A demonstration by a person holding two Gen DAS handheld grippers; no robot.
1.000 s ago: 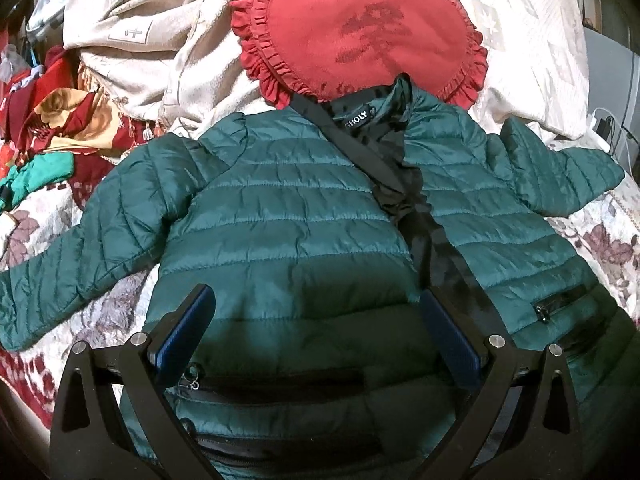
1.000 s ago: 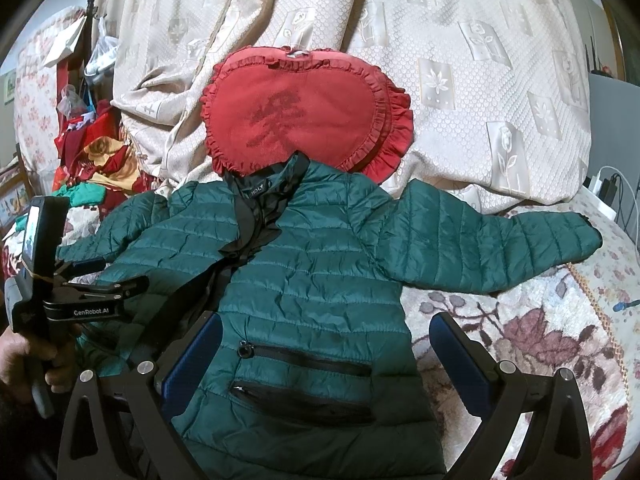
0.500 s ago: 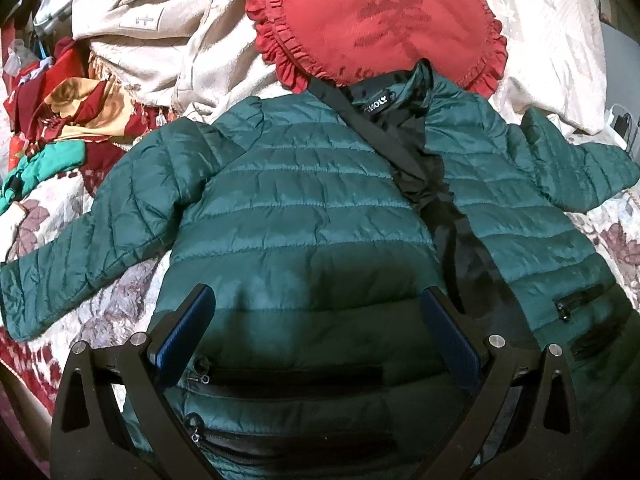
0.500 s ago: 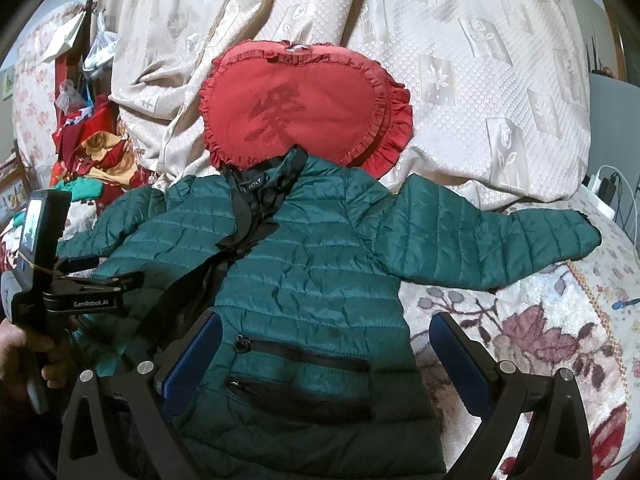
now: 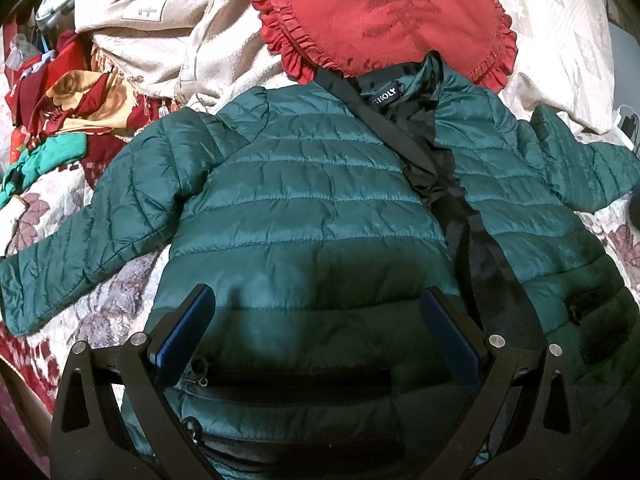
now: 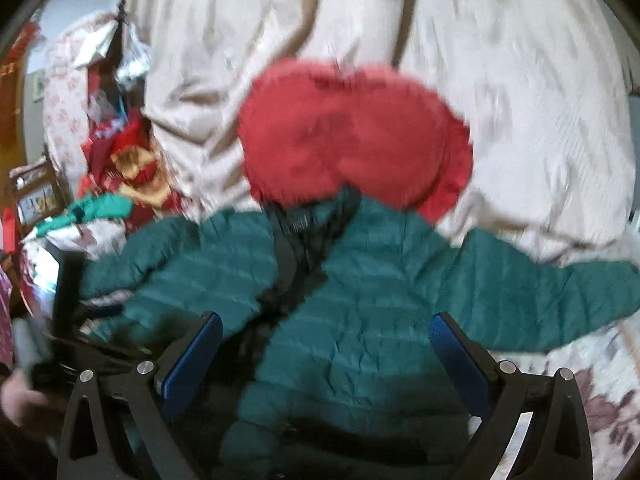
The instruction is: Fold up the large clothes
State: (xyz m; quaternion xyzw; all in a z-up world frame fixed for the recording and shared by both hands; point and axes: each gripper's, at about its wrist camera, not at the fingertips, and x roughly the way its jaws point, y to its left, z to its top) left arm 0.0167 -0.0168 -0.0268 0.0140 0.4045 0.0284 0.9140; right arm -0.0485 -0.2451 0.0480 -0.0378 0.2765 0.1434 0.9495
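Observation:
A dark green quilted puffer jacket (image 5: 304, 200) lies face up on the bed, unzipped, with its black lining showing down the front and both sleeves spread out. It also shows in the blurred right wrist view (image 6: 360, 320). My left gripper (image 5: 318, 320) is open and empty, hovering over the jacket's lower left front panel near a pocket zip. My right gripper (image 6: 326, 344) is open and empty over the lower right front panel. The left gripper's body (image 6: 68, 320) shows at the left edge of the right wrist view.
A red heart-shaped frilled cushion (image 5: 384, 16) lies just beyond the collar, against a cream patterned bedspread (image 5: 168, 32). Red, yellow and teal clothes (image 5: 68, 120) are piled at the left. The floral bed cover (image 6: 600, 384) shows beside the right sleeve.
The left gripper has moved forward over the jacket. The right wrist view has swung sharply and blurred, and now sits lower and closer over the jacket. Both grippers stay open.

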